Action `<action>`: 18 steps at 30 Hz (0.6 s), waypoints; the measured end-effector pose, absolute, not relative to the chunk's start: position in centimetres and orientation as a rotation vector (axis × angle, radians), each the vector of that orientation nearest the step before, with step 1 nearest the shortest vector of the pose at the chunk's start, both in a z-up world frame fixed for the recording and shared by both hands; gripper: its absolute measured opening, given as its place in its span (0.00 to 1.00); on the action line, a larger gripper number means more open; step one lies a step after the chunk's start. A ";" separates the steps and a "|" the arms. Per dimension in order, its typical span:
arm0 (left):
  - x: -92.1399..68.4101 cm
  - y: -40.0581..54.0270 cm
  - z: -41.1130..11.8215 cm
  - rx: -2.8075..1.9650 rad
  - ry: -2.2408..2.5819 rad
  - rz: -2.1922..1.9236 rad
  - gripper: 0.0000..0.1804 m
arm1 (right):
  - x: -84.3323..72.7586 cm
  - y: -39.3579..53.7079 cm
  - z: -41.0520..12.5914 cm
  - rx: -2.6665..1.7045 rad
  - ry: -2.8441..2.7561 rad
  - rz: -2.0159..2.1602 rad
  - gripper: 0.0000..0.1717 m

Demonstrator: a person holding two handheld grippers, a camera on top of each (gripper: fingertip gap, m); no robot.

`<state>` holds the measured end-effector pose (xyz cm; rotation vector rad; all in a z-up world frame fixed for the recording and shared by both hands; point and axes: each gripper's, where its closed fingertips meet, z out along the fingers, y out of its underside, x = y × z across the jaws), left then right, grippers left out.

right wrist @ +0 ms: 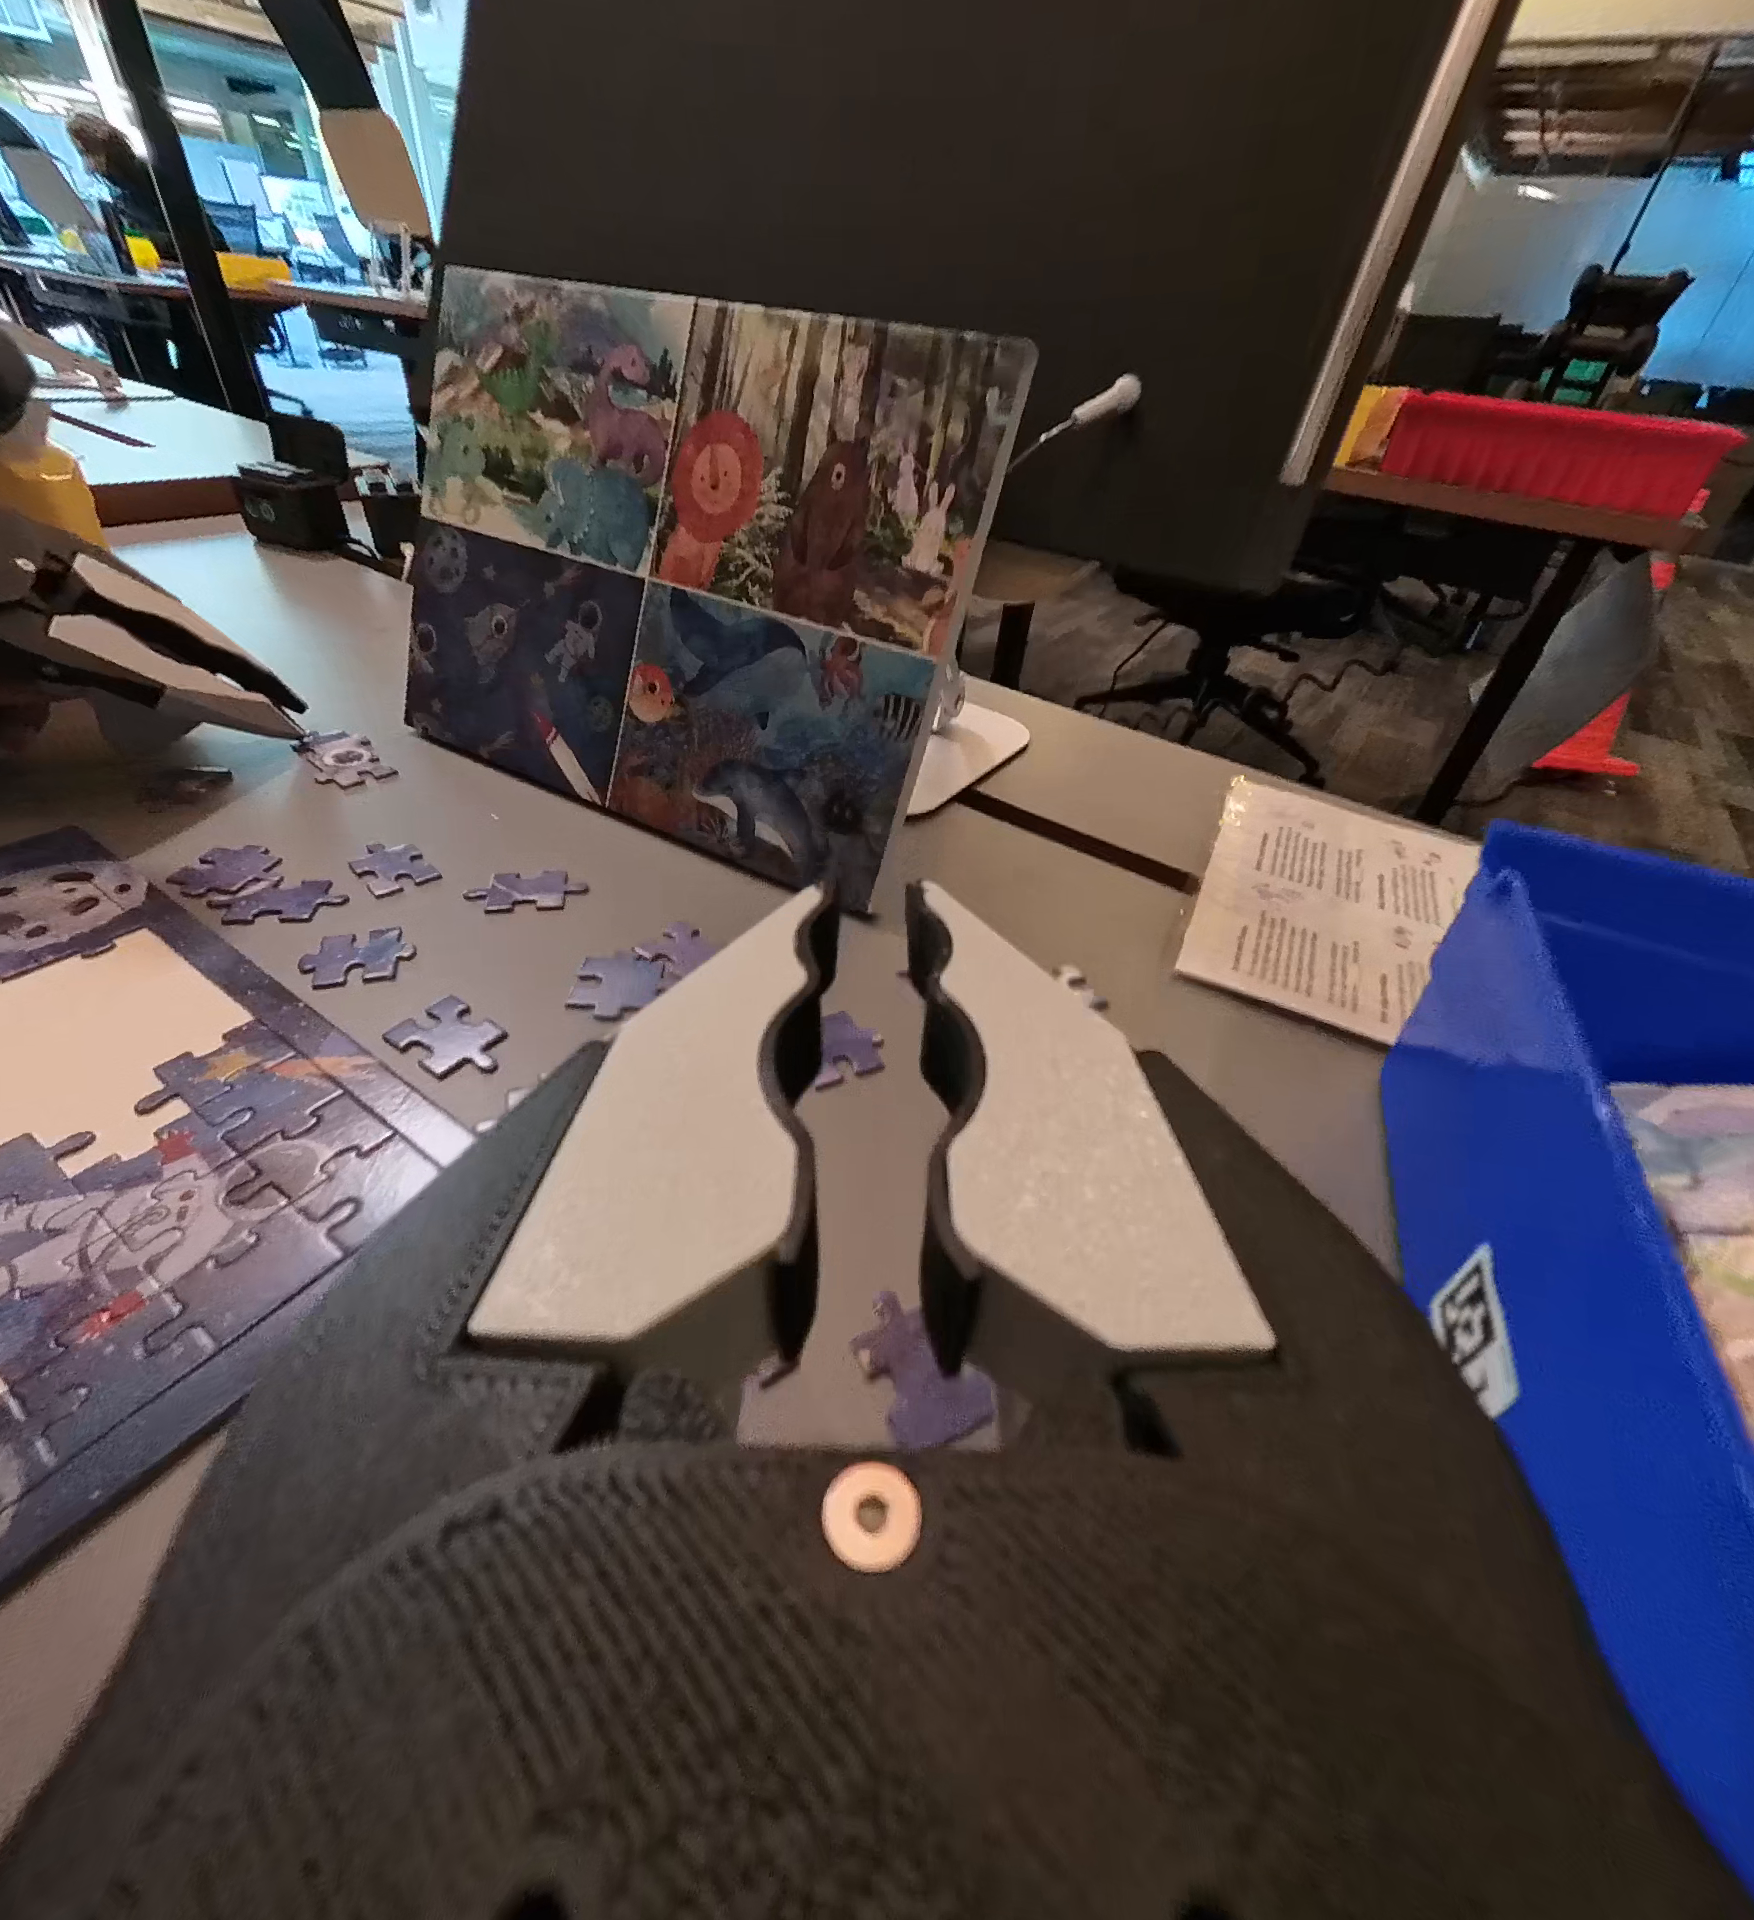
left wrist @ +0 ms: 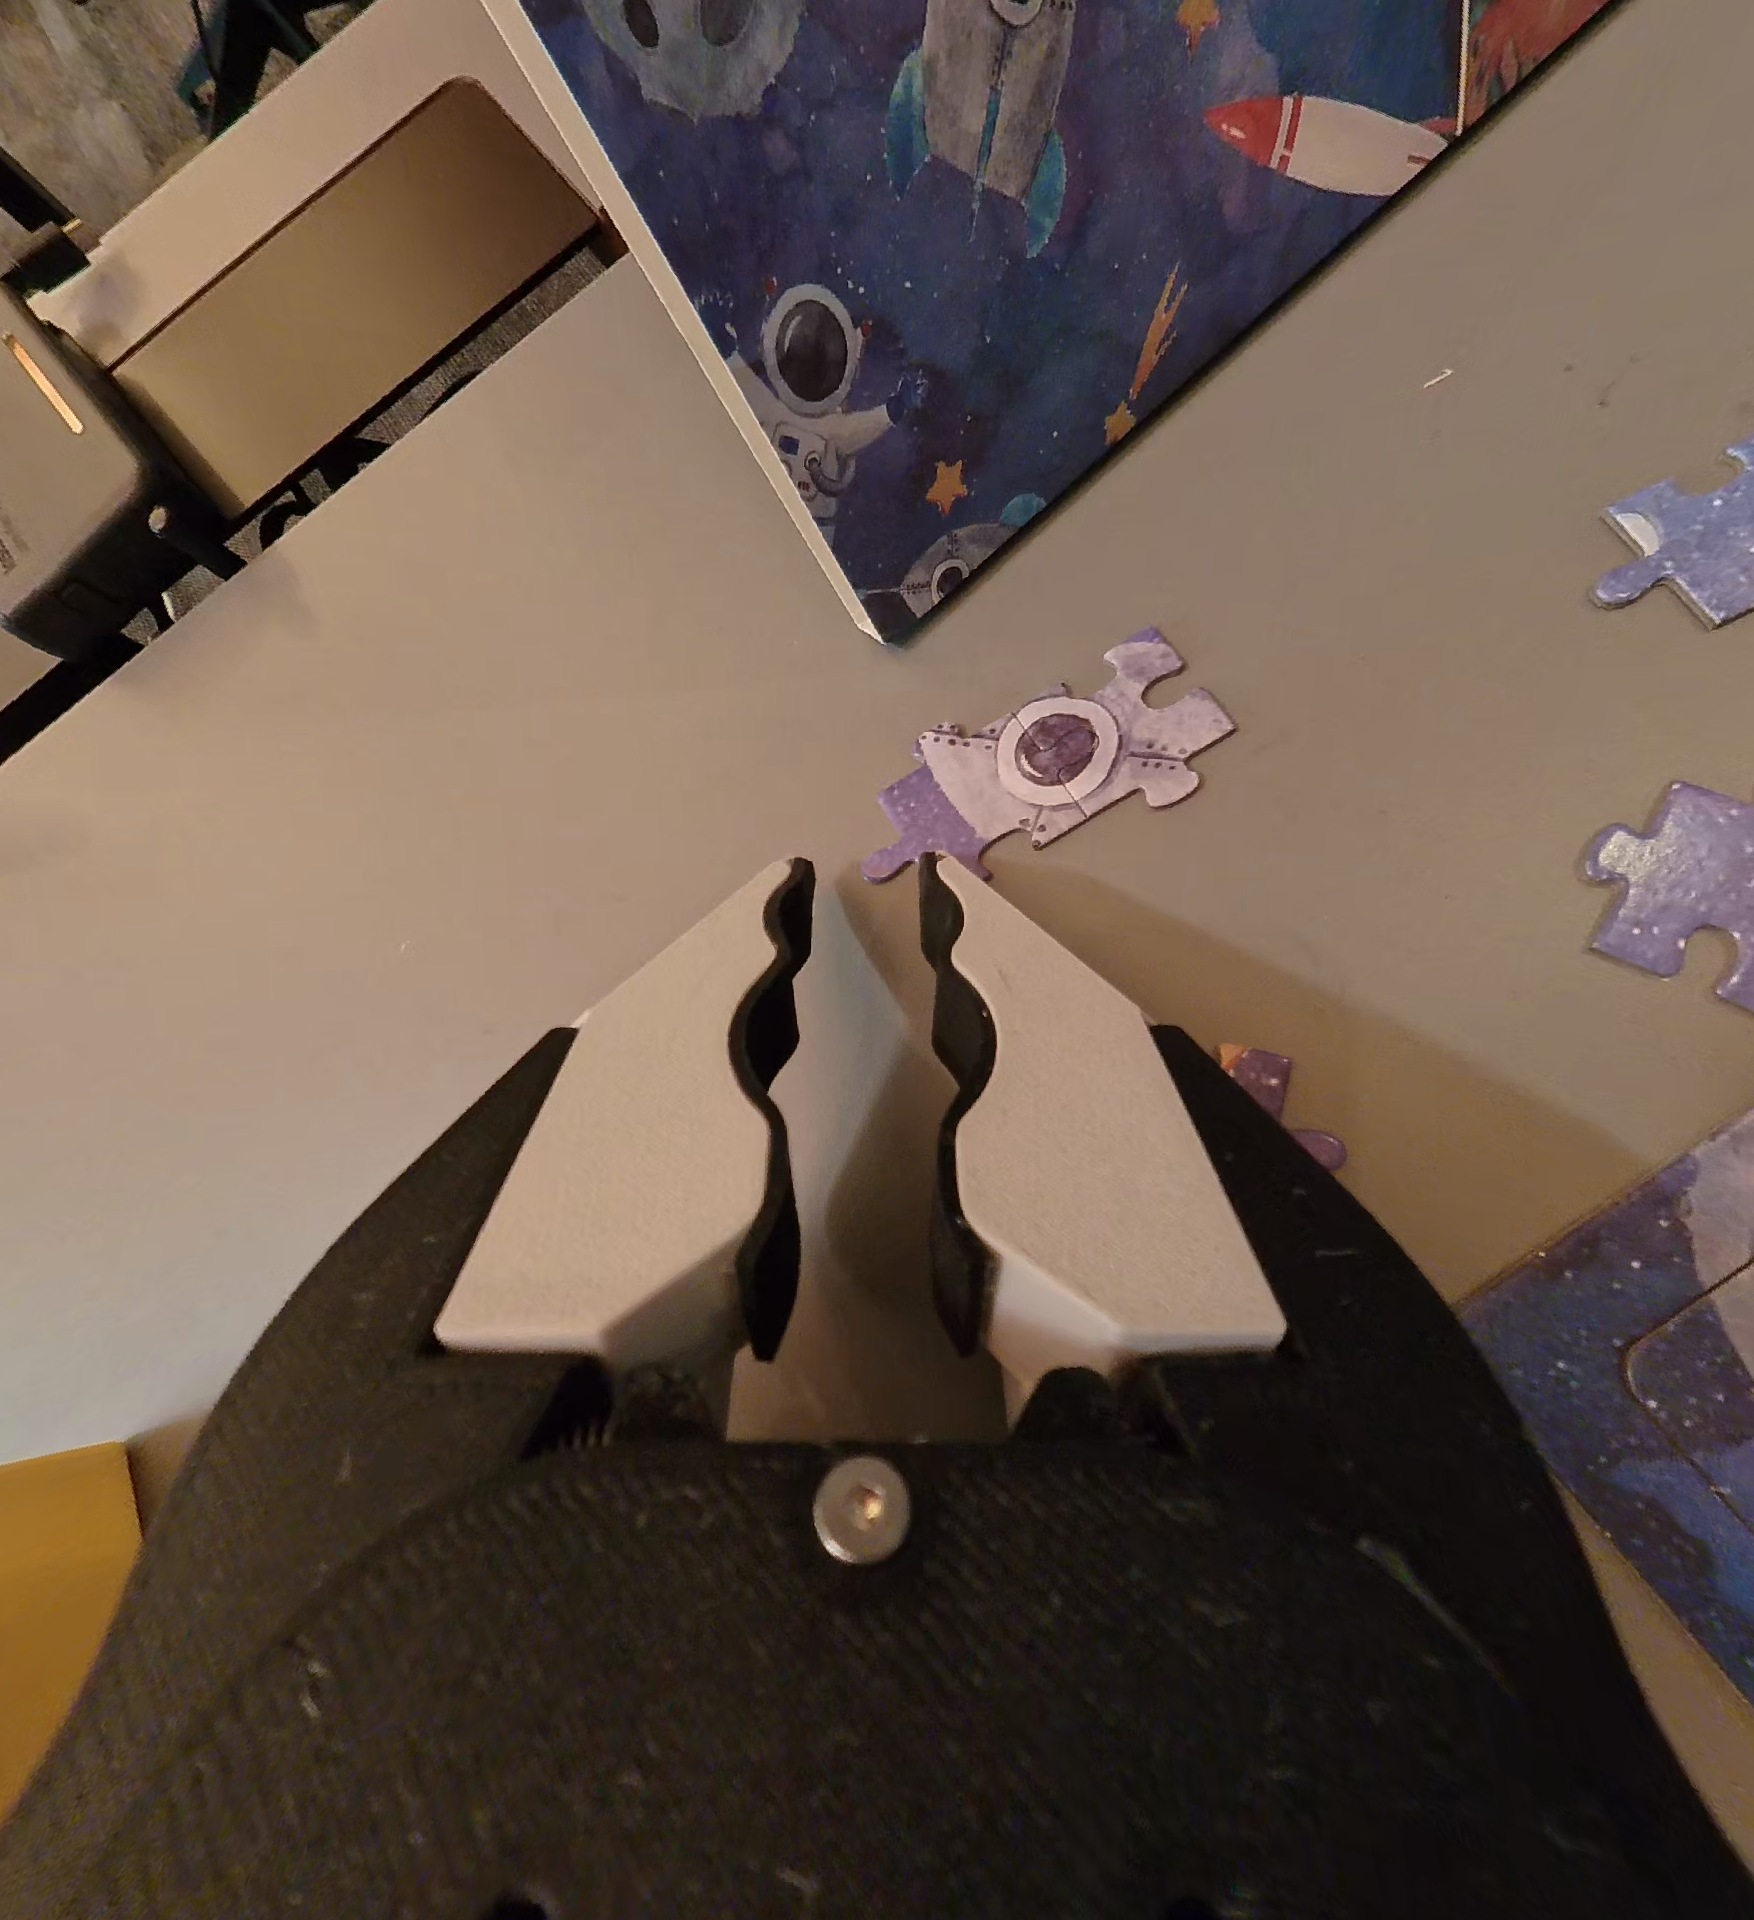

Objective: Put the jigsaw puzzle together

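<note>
My left gripper (left wrist: 862,873) is open and low over the grey table (left wrist: 385,831), with nothing between its pads. Its right fingertip (left wrist: 940,883) is at the near edge of a lavender joined pair of puzzle pieces (left wrist: 1060,758) showing a round window. The right wrist view shows that gripper (right wrist: 281,717) at far left, its tip on the same pieces (right wrist: 348,758). My right gripper (right wrist: 873,904) is open and empty, held above the table. Loose blue pieces (right wrist: 847,1049) lie on the table under its fingers. A partly assembled space puzzle (right wrist: 177,1143) lies to its left.
A standing picture board (right wrist: 696,582) with four scenes is behind the pieces; it also shows in the left wrist view (left wrist: 956,260). Several loose blue pieces (right wrist: 447,1034) are scattered. A blue bin (right wrist: 1631,1143) and a printed sheet (right wrist: 1340,914) are right. A grey device (left wrist: 31,488) is far left.
</note>
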<state>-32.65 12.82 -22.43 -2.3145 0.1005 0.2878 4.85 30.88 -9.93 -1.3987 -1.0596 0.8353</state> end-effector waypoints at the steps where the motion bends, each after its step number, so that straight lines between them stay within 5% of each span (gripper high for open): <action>1: -32.7 12.8 -22.4 -2.314 0.099 0.288 0.12 | 5.1 30.5 -10.4 -1.419 -1.060 0.837 0.07; 18: -32.7 12.8 -22.4 -2.316 0.090 0.285 0.13 | 8.3 16.7 -20.5 -1.869 -1.316 0.758 0.21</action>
